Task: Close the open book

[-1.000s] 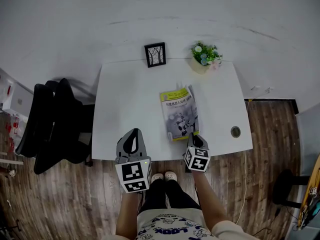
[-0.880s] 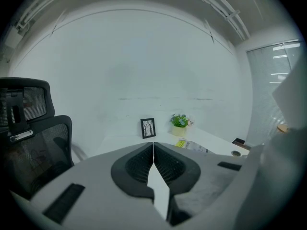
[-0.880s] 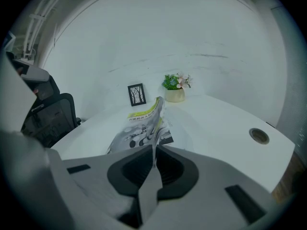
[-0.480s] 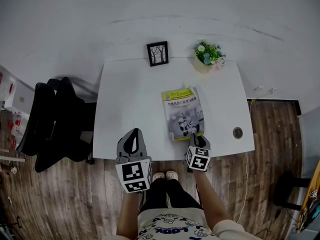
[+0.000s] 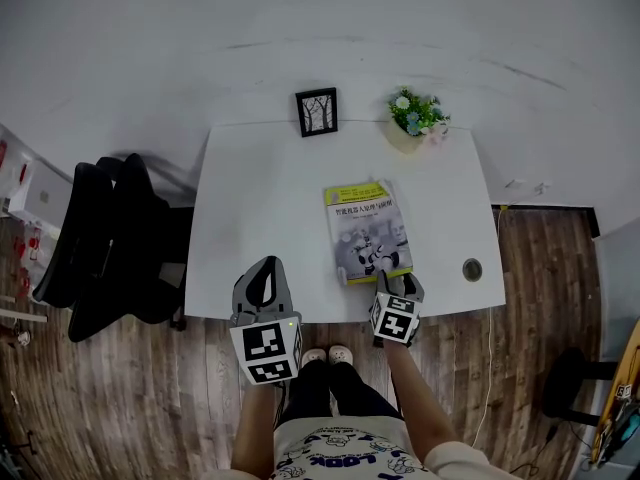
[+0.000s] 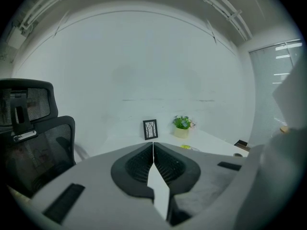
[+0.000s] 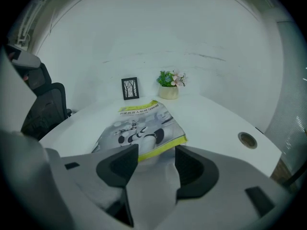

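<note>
The book (image 5: 368,230) lies closed and flat on the white table (image 5: 260,198), its grey and yellow cover facing up. In the right gripper view the book (image 7: 139,128) reaches with its near yellow edge just up to my jaws. My right gripper (image 5: 397,281) sits at the book's near right corner. Its jaws are opening, and the right gripper (image 7: 156,152) has only that edge in front of the gap, with no pad pressing on it. My left gripper (image 5: 265,273) hangs over the table's near edge, left of the book. In its own view the left gripper (image 6: 153,147) is shut and holds nothing.
A small framed picture (image 5: 316,111) and a potted plant (image 5: 413,115) stand at the table's far edge. A round cable hole (image 5: 472,269) is near the front right corner. A black office chair (image 5: 110,248) stands left of the table. The person's feet show below the near edge.
The right gripper's jaws have spread apart at the book's near corner, and the book lies flatter than before. The left gripper has stayed where it was.
</note>
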The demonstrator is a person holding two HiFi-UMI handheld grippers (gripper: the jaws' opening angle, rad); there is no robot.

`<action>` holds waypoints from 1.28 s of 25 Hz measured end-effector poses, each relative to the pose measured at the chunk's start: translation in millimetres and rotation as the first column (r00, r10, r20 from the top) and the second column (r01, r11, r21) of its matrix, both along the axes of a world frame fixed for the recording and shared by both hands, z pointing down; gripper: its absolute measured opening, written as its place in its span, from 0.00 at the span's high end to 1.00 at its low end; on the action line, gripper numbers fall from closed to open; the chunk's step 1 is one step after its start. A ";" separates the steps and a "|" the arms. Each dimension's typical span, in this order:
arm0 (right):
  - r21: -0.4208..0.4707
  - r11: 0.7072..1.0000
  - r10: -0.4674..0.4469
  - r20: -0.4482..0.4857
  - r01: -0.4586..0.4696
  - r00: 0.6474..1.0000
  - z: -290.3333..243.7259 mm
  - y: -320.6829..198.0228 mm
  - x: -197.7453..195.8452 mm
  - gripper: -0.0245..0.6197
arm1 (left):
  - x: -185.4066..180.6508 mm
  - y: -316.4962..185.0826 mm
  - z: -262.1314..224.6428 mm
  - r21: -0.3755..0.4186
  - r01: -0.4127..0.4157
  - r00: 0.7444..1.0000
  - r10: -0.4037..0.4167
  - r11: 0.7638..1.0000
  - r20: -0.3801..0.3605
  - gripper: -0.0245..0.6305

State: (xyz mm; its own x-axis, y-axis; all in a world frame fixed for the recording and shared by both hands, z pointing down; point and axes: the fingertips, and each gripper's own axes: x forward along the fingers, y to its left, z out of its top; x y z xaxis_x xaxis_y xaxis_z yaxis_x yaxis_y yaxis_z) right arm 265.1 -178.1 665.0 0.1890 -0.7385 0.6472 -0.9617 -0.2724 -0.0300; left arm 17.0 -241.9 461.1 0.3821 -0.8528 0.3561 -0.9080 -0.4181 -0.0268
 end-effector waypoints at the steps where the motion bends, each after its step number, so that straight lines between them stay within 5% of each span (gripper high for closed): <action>1: -0.005 1.000 0.013 -0.010 -0.013 1.000 -1.6 1.8 2.7 0.60 | -0.1 -0.5 -2.0 0.004 0.001 1.000 -0.001 1.000 -0.004 0.93; 9: 0.108 0.989 0.110 -0.102 -0.099 0.989 -56.9 10.8 20.7 0.58 | -0.8 1.4 -24.6 0.053 0.003 0.999 -0.001 0.999 -0.033 0.93; 20: 0.425 0.898 -0.008 -0.253 0.118 0.968 -210.5 -16.6 -14.9 0.59 | -15.0 2.9 -68.1 0.145 0.027 0.997 -0.016 0.989 -0.077 0.93; 32: 0.560 0.805 -0.041 -0.275 0.194 0.961 -297.1 -11.8 -42.1 0.85 | -40.9 10.8 -111.6 0.234 0.072 0.993 -0.047 0.970 -0.111 0.93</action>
State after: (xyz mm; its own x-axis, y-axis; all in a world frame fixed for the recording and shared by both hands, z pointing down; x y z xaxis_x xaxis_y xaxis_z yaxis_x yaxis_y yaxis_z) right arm 222.9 -189.9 367.9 0.1668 -0.9852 0.0403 -0.9827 -0.1627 0.0888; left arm -23.8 -231.1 349.5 0.3520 -0.9304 0.1022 -0.9342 -0.3560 -0.0229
